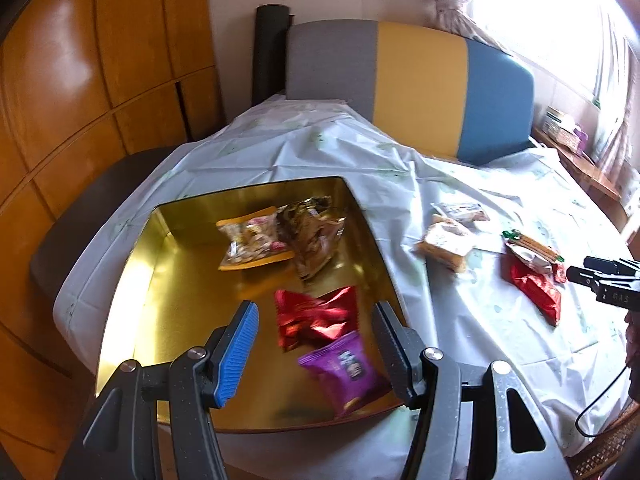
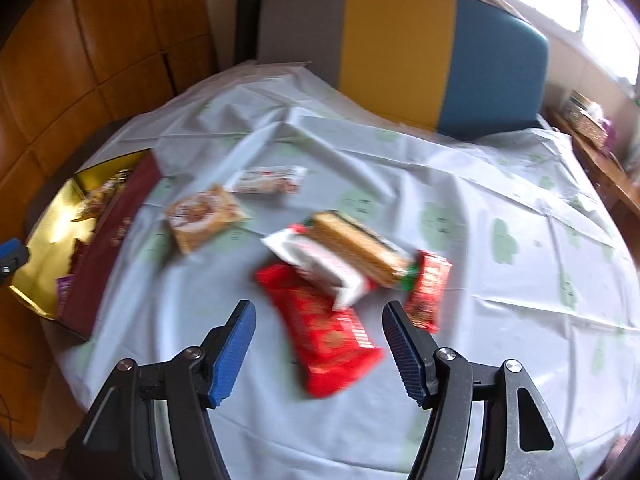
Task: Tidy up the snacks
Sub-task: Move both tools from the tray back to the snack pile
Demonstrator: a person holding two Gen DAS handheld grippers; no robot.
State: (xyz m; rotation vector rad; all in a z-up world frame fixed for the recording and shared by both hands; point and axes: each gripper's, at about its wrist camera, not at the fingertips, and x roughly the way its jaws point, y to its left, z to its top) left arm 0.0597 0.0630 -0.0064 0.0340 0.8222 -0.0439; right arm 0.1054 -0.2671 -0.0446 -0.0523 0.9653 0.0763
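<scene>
gold tray (image 1: 160,240) interior with four packets was shown only by left view; left gripper (image 1: 316,340) gaped empty above. right gripper (image 2: 320,334) gaped empty over red packet (image 2: 324,328) on tablecloth (image 2: 480,200).

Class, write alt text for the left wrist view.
The open left gripper hovers over a gold tin holding four snack packets, a purple one nearest. More snacks lie on the white tablecloth to the right.

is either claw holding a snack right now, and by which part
Nothing is held. The left claw is open above the gold box, and the right claw is open over the red packet on the table.
</scene>
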